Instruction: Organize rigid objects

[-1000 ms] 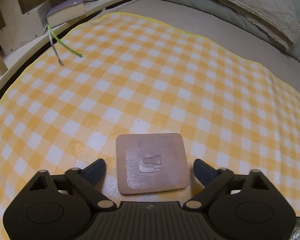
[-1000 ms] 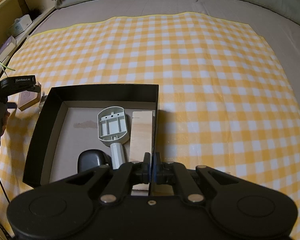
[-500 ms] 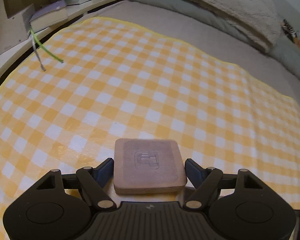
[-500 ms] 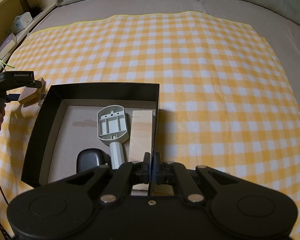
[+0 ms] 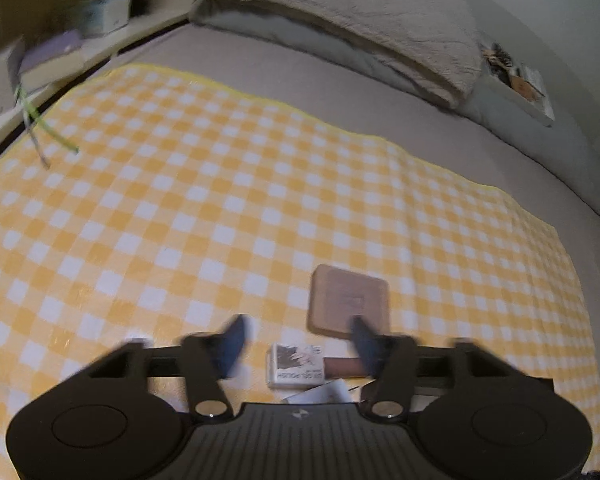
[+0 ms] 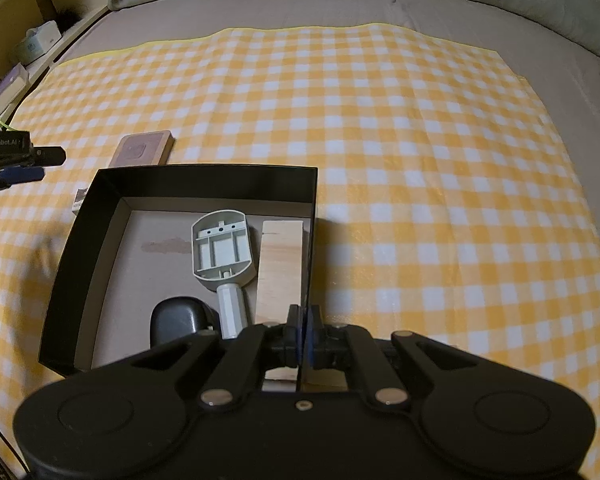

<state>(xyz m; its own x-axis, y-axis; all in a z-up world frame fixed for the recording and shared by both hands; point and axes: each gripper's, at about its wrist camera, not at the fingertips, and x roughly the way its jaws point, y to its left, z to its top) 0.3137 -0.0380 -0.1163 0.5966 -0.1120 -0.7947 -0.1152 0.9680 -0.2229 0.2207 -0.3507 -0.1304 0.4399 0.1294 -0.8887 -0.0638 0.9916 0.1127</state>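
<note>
A tan square block point(image 5: 348, 306) lies flat on the yellow checked cloth point(image 5: 180, 220), just ahead of my open, empty left gripper point(image 5: 298, 334). It also shows in the right wrist view point(image 6: 142, 153), behind the black box point(image 6: 204, 174). My right gripper point(image 6: 303, 334) is shut on the box's right wall. Inside the box lie a grey plastic handle part point(image 6: 222, 258), a wooden block point(image 6: 280, 266) and a black rounded object point(image 6: 178, 320). The left gripper shows at the left edge of the right wrist view point(image 6: 18, 164).
A small white printed packet point(image 5: 296, 366) lies between the left gripper's fingers, near the box's corner. Pillows point(image 5: 360, 20) and grey bedding lie beyond the cloth. A shelf with a book point(image 5: 48, 58) and a tissue box point(image 5: 104, 14) runs along the left.
The left gripper let go of the tan block, which now lies on the cloth behind the box. The gripper has opened and drawn back left. The right gripper stays clamped on the box wall.
</note>
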